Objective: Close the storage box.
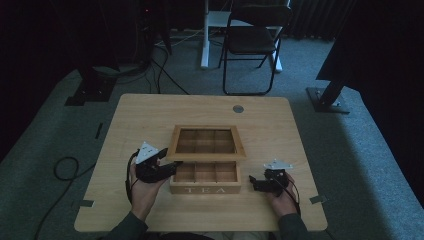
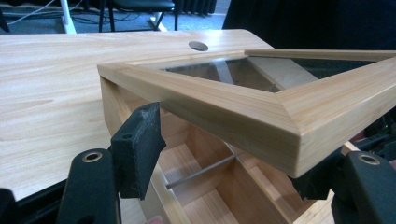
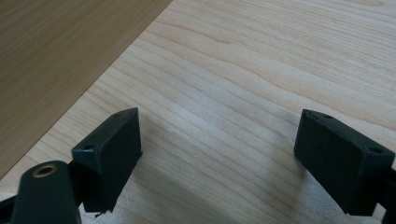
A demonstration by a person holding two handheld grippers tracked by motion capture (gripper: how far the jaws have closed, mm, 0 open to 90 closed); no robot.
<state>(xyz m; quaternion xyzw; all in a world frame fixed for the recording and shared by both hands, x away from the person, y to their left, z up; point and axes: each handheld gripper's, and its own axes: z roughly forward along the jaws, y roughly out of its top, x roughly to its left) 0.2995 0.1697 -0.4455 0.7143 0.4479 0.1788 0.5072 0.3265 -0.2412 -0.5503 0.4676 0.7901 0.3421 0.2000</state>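
Pictured from above: a wooden tea box point(image 1: 205, 178) lettered "TEA" on its front wall, set near the front edge of a light wooden table point(image 1: 150, 117), about midway between the two front corners. Lid point(image 1: 206, 142) — a wooden frame around a clear pane — raised and tilted back over the six compartments, its hinge side toward the far edge.

At the box's left end, the left gripper point(image 1: 165, 167), held in a hand point(image 1: 142, 192) resting on the table, grey three-cornered plate on top. Seen from the left gripper view, the lid's front corner point(image 2: 299, 135) between the two black jaws: left pad point(image 2: 137, 147) standing clear of the frame with a visible gap, right pad point(image 2: 322, 179) tucked under the corner, contact there impossible to judge. Jaws spread wide, not pinching the lid. Below them, open compartments and a thin metal hinge rod point(image 2: 201, 171).

To the right of the box, toward the front right corner, the right gripper point(image 1: 252, 184) — low over bare wood, well apart from the box. In the right gripper view, jaws spread wide, pads point(image 3: 112, 149) just above the table grain, nothing between them.
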